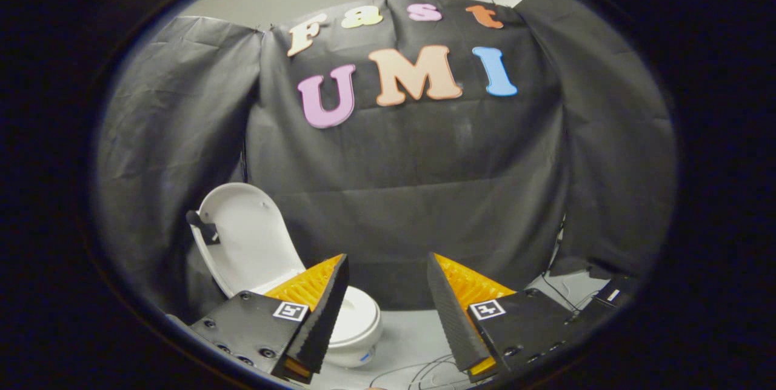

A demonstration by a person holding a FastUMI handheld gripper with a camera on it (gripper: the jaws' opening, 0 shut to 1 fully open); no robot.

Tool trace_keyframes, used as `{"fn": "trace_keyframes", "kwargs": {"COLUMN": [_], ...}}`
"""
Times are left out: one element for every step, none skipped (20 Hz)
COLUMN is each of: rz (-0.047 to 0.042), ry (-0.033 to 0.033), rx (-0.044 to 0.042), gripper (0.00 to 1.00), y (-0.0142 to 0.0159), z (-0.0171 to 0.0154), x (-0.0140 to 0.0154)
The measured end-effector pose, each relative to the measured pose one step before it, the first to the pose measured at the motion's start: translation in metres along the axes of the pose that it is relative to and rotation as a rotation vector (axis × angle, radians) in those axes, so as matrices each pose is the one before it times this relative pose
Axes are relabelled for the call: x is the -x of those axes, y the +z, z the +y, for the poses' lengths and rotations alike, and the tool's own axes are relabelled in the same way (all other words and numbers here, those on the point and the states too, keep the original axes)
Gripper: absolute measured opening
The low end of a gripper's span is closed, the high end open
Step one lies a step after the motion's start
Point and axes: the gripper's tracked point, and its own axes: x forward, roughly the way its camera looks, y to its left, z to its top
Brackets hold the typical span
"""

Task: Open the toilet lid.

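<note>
A small white toilet stands on the floor against the booth's black cloth wall, beyond my left finger, which covers part of its bowl. Its lid is raised and stands tilted back, its inner face turned toward me, with a small dark piece fixed at its left edge. My gripper is open, its two fingers spread wide with nothing between them. The toilet sits to the left of the gap between the fingers, apart from them.
A light grey floor lies below the fingers, with thin cables running across it near me. At the right, a dark flat object and more cable lie at the foot of the cloth wall.
</note>
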Motion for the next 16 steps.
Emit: {"fn": "trace_keyframes", "kwargs": {"rz": [0.02707,0.0155,-0.00166,-0.01098,-0.00705,-0.00263,-0.00518,-0.00454,-0.00341,-0.01136,-0.00705,-0.00398,-0.00062,0.01084,0.01422,-0.00006], "ry": [0.01205,0.00631,-0.00632,-0.00444,-0.00864,-0.00919,-0.00828,-0.01032,-0.00823,-0.00475,-0.00452,-0.00193,-0.00118,-0.0075,-0.01164,0.00007], "rx": [-0.00121,0.00126,-0.00156,0.00064,0.00221,0.00197,0.00517,0.0023,-0.00074,-0.0009,0.00015,0.00051,0.00498,0.00578,0.00269,-0.00762], "gripper": [0.81,0.81,0.81,0.81,0.81,0.81,0.81,0.81,0.81,0.82,0.82,0.82,0.81,0.81,0.81,0.81], "y": [-0.00522,-0.00263,-0.00076,0.00309,0.00255,0.00131,0.00004,0.00122,0.00082,0.00278,0.001,0.00089,0.00047,-0.0029,-0.0043,0.00008], "z": [0.00037,-0.00134,-0.00394,-0.00258,-0.00242,-0.0021,-0.00188,-0.00267,-0.0025,-0.00136,-0.00038,-0.00039,-0.00062,-0.00243,-0.00332,-0.00205], "x": [0.00242,0.00343,0.0028,0.00266,0.00052,0.00196,0.0024,0.00203,0.00151,0.00112,0.00154,0.00022,-0.00012,-0.00006,0.00072,0.0002]}}
